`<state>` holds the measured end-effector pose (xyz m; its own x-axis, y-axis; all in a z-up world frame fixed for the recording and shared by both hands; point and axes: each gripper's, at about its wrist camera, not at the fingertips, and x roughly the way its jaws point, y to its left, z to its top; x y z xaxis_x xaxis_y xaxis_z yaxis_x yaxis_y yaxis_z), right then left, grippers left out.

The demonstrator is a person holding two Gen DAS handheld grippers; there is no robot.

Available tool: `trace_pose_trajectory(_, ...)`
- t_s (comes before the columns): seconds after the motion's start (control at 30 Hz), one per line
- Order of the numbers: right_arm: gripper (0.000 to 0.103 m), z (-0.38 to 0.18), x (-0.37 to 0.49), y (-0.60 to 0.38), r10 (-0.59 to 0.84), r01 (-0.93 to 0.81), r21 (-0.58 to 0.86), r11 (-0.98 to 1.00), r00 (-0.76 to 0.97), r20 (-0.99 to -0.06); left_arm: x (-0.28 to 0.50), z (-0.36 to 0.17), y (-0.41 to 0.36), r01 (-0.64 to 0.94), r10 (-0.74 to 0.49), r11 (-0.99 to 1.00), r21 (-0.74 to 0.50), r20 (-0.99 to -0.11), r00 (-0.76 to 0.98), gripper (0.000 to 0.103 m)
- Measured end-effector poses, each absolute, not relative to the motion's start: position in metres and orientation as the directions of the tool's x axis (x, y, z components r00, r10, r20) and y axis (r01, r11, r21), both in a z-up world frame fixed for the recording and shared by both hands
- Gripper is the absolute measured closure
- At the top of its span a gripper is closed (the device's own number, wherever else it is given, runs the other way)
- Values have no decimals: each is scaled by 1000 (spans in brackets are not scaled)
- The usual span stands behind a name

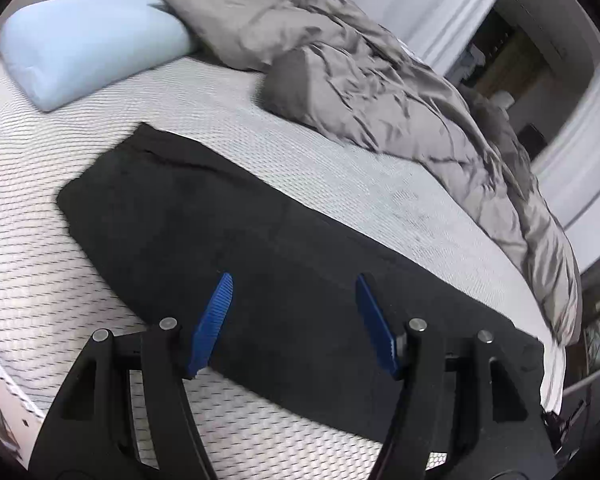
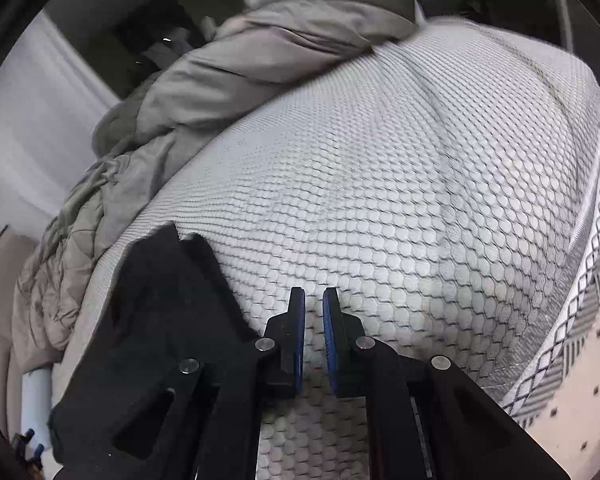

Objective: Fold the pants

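Left wrist view: left gripper sits above the black pants, blue pads spread wide, nothing between them, released. Pads not touching the fabric as far as the view shows. Pants lie flat on the mattress, folded lengthwise into one long dark strip running from near the bed's lower right edge up toward the upper left; far end shows a layered edge. White mattress has a quilted hexagon pattern. Further back, a light blue pillow at upper left, a grey pillow beside it touching its end, and a crumpled grey duvet piled along the far side of the bed. White wall panels and a dark opening behind, blurred.

Right wrist view: right gripper clenched, blue pads nearly together with only a thin gap, holding nothing, over bare mattress. One end of the pants lies just left of the fingers, touching nothing of the gripper that can be seen. Duvet heaped at far left edge of the bed. Patterned mattress side and a pale floor at right.
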<state>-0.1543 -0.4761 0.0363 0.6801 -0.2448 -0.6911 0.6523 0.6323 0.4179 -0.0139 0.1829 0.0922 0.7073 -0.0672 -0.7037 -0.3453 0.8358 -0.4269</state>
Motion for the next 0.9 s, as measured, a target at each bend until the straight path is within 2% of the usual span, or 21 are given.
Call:
trace_pose_trajectory(0.07,85,41,-158,-479,-168,576,536,617,762,-625,-3,91,160,-306,-92,856,-417,-704,704,42)
trace_pose_trajectory(0.13,68,53,-157,-473,-172,537,527,659,789,-590,8,90,130,-244,-115,888,-389,-702,703,42)
trace_pose_trajectory(0.23,66,62,-138,-457,-136,464,462,756,801,-583,17,85,93,-153,-162,912,-382,-675,720,39)
trace_pose_trajectory(0.27,64,61,-131,-456,-129,457,449,768,797,-590,19,79,83,-126,-184,912,-390,-663,726,35)
trace_pose_trajectory(0.33,51,58,-114,-449,-125,451,414,791,781,-612,26,67,69,-116,-215,907,-406,-681,700,33)
trace_pose_trajectory(0.37,50,57,-111,-446,-126,452,403,795,774,-620,30,63,65,-111,-226,907,-407,-691,687,31)
trace_pose_trajectory(0.47,36,53,-85,-437,-141,459,354,815,750,-647,30,57,57,-128,-201,913,-387,-701,684,16)
trace_pose_trajectory(0.53,29,53,-62,-434,-138,438,315,842,739,-660,27,60,52,-119,-179,926,-360,-691,700,9)
trace_pose_trajectory(0.57,27,53,-51,-432,-135,426,296,855,734,-665,28,61,51,-112,-166,934,-340,-689,706,0)
trace_pose_trajectory(0.6,21,55,-40,-428,-136,410,267,872,728,-672,31,62,57,-110,-156,938,-328,-685,712,1)
trace_pose_trajectory(0.67,19,60,-13,-421,-160,394,192,899,704,-692,28,62,58,-106,-140,945,-308,-678,722,1)
trace_pose_trajectory(0.73,13,62,13,-417,-184,375,120,919,677,-713,31,60,66,-101,-154,945,-312,-693,704,1)
trace_pose_trajectory(0.83,12,56,46,-416,-220,365,31,930,625,-749,27,53,72,-95,-163,947,-307,-713,682,1)
trace_pose_trajectory(0.87,13,49,59,-415,-218,359,12,933,592,-776,26,51,75,-99,-152,950,-295,-718,679,1)
trace_pose_trajectory(0.9,23,46,65,-415,-217,358,4,934,573,-790,26,49,77,-100,-146,953,-287,-721,677,1)
